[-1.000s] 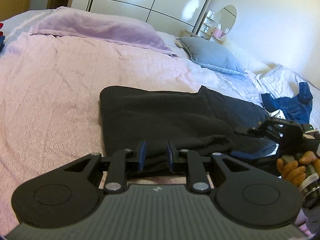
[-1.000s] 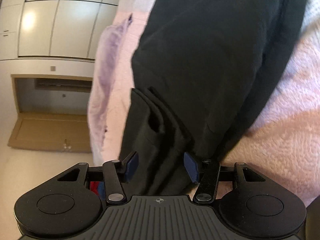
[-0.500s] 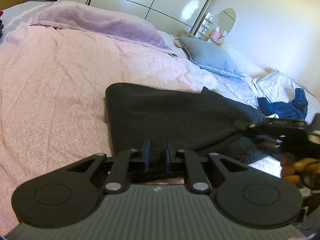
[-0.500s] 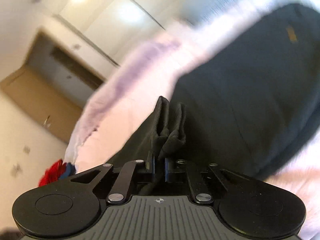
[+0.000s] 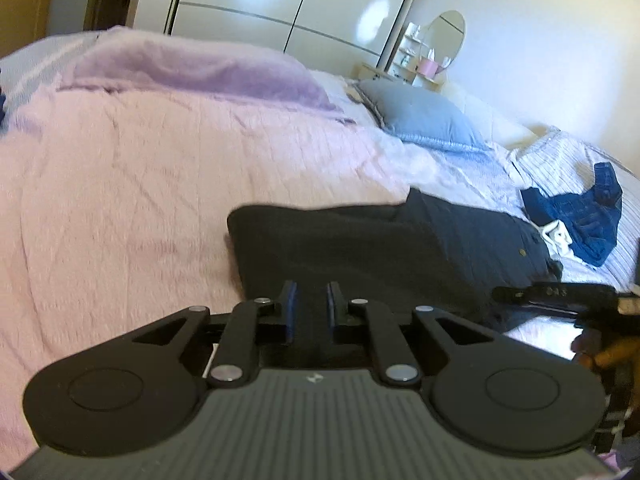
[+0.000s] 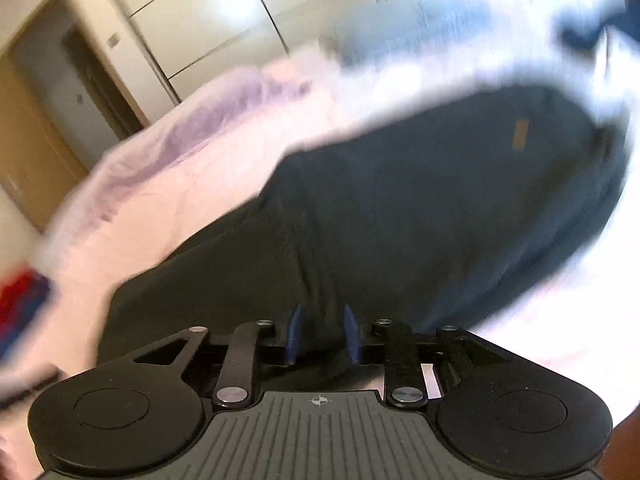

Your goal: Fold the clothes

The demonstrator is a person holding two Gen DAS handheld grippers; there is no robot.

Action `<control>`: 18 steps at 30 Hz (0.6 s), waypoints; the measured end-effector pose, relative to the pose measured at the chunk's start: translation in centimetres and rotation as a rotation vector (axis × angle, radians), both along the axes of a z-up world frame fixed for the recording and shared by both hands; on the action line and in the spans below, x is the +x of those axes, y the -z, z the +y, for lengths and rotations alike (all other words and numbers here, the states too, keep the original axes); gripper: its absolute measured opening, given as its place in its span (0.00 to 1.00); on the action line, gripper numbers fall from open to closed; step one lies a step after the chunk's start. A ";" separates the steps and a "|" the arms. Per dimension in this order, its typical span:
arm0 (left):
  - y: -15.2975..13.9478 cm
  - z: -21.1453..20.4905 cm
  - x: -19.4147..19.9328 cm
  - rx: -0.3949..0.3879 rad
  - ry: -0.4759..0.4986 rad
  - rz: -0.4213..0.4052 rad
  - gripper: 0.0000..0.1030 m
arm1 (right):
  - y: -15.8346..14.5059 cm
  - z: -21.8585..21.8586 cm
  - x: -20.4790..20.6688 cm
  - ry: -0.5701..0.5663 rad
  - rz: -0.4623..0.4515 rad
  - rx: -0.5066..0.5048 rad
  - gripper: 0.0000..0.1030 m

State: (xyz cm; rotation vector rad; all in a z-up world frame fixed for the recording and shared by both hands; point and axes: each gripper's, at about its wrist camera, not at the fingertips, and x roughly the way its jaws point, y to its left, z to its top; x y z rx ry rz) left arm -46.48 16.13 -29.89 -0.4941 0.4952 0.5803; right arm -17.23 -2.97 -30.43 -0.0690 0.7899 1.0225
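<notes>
Dark black garment (image 5: 360, 248), folded flat in layers on the pink bedspread (image 5: 120, 200), near edge toward the camera, small tan label on its far part, blue denim garment (image 5: 580, 216) crumpled beyond it

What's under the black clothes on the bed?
The black clothes lie on a pink bedspread, which shows all around them. Whatever else might be beneath them is hidden by the fabric.

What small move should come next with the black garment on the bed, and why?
Probably lift the near edge and carry it toward the far edge. The black garment lies flat on the bed. The left hand-held gripper grips its near edge; the right hand-held gripper, jaws just opening, has cloth between them.
</notes>
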 end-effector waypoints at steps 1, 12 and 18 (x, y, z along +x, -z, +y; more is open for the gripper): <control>-0.1 0.1 0.5 0.010 0.004 0.004 0.10 | -0.5 0.4 -1.1 -0.011 -0.080 0.002 0.27; 4.9 -0.8 3.3 0.016 0.041 0.128 0.11 | 6.6 4.1 -5.7 -0.320 -0.361 -0.177 0.27; 1.8 1.4 3.4 0.040 0.032 0.076 0.08 | 3.3 5.7 -2.8 -0.278 -0.230 -0.174 0.27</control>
